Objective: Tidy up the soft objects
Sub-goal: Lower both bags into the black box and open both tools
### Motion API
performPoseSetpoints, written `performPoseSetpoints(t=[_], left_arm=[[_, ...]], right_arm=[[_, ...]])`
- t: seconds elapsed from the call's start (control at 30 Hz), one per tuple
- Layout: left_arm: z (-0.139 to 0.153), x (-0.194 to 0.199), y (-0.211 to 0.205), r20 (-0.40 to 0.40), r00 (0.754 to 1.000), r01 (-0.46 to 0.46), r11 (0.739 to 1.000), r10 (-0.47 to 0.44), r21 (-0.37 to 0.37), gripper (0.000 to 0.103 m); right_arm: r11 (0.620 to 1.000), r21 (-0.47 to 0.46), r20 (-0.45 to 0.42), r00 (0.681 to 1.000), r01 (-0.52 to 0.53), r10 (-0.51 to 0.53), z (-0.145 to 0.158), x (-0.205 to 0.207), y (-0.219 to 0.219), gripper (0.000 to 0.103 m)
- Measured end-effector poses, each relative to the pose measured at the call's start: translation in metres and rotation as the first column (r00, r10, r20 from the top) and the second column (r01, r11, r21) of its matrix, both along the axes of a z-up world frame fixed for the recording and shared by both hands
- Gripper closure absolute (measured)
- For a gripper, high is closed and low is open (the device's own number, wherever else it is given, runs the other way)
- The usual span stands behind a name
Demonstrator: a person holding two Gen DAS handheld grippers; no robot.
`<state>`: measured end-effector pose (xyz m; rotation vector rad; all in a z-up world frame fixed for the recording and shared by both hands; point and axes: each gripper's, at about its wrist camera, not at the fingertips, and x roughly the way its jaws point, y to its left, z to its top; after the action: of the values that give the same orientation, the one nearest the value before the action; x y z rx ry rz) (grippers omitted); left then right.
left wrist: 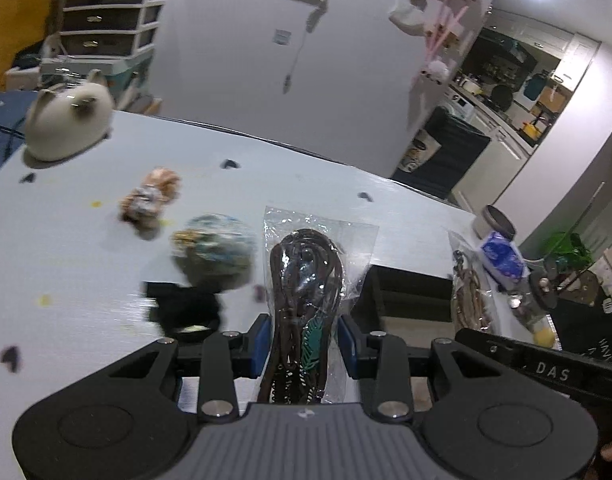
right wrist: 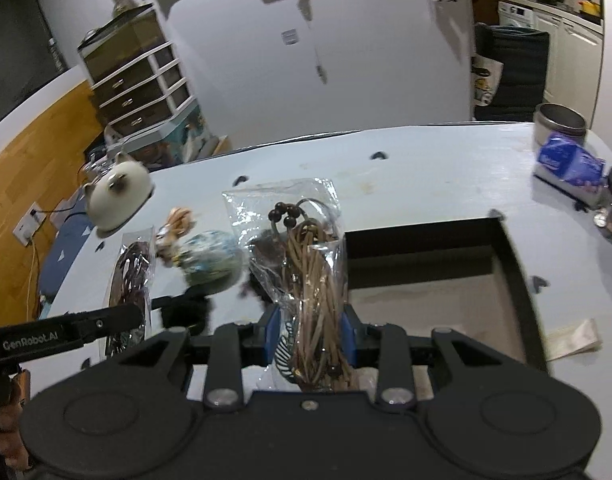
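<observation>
Worked over a pale grey table (right wrist: 445, 184) with a rectangular black-rimmed opening (right wrist: 433, 276). Left gripper (left wrist: 304, 350) pinched tight on a clear bag of dark brown cord (left wrist: 306, 280), raised above the tabletop. Right gripper (right wrist: 311, 338) clamped likewise on a clear bag of tan cord (right wrist: 306, 264). Beyond, resting on the table: white cat plush (left wrist: 66, 128), patterned ball (left wrist: 216, 254), small brown plush (left wrist: 152, 200).

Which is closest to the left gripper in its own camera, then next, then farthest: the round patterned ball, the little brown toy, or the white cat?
1. Patterned ball, just ahead, left.
2. Brown toy, farther left.
3. White cat, far left corner.
</observation>
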<state>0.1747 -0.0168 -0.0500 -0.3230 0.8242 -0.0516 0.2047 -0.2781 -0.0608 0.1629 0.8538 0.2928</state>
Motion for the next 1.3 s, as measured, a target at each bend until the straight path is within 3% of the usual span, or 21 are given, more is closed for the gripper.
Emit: performPoseSetpoints(t=[0.43, 0.63, 0.97, 1.03, 1.1, 1.3], left_arm=[[-0.014, 0.050, -0.096, -0.040, 0.997, 0.061, 0.991, -0.066, -0.116, 0.066], [-0.030, 0.076, -0.129, -0.098, 0.991, 0.070, 0.981, -0.088, -0.181, 0.066], [-0.069, 0.104, -0.153, -0.241, 0.968, -0.007, 0.951, -0.072, -0.310, 0.066], [-0.077, 0.108, -0.156, -0.265, 0.962, -0.021, 0.948, -0.068, -0.318, 0.066], [-0.083, 0.112, -0.158, -0.283, 0.957, -0.030, 0.946, -0.066, -0.323, 0.066], [-0.098, 0.120, -0.165, -0.307, 0.951, -0.052, 0.950, -0.047, -0.307, 0.066]], right_arm=[[0.996, 0.002, -0.108, 0.990, 0.088, -0.087, -0.029, 0.038, -0.095, 0.070], [0.997, -0.005, -0.145, 0.986, 0.076, -0.076, -0.039, 0.048, -0.109, 0.070], [0.998, -0.017, -0.185, 0.980, 0.067, -0.069, -0.053, 0.059, -0.119, 0.070], [0.997, -0.023, -0.192, 0.978, 0.072, -0.075, -0.055, 0.060, -0.119, 0.067], [0.997, -0.033, -0.190, 0.979, 0.070, -0.075, -0.055, 0.061, -0.119, 0.059], [0.998, -0.034, -0.175, 0.983, 0.049, -0.054, -0.047, 0.059, -0.123, 0.057]])
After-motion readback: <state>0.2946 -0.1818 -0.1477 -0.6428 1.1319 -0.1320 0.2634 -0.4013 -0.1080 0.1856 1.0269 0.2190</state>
